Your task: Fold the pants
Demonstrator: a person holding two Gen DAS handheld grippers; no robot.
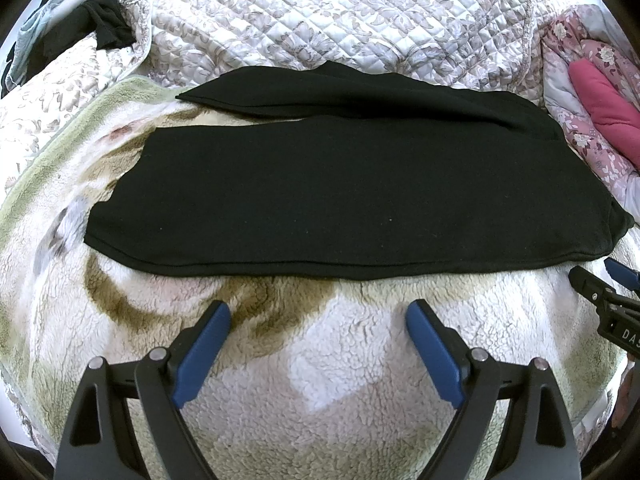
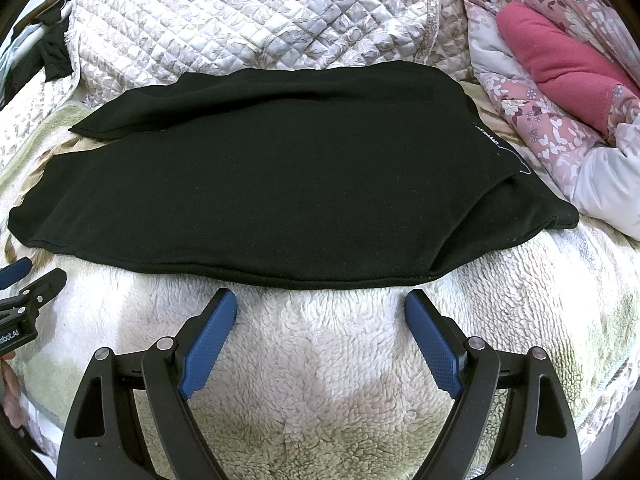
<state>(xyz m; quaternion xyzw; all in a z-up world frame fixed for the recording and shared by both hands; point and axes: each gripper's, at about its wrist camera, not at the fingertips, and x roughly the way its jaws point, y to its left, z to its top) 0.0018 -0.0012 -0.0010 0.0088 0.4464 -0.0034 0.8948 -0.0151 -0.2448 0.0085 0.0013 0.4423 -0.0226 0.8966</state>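
Black pants (image 1: pixel 320 196) lie spread flat on a fluffy fleece blanket (image 1: pixel 320 360), legs running left, waist at the right. In the right wrist view the pants (image 2: pixel 280 184) show a small white label near the waist. My left gripper (image 1: pixel 318 312) is open and empty, hovering just short of the pants' near hem edge. My right gripper (image 2: pixel 320 300) is open and empty, close to the near edge of the pants. The right gripper also shows in the left wrist view (image 1: pixel 600 280) at the pants' right corner; the left gripper shows at the left edge of the right wrist view (image 2: pixel 32 276).
A quilted floral cover (image 1: pixel 340 12) lies behind the pants. A pink floral quilt with a magenta fleece (image 2: pixel 568 60) is bunched at the right. Dark clothes (image 1: pixel 104 20) are piled at the far left.
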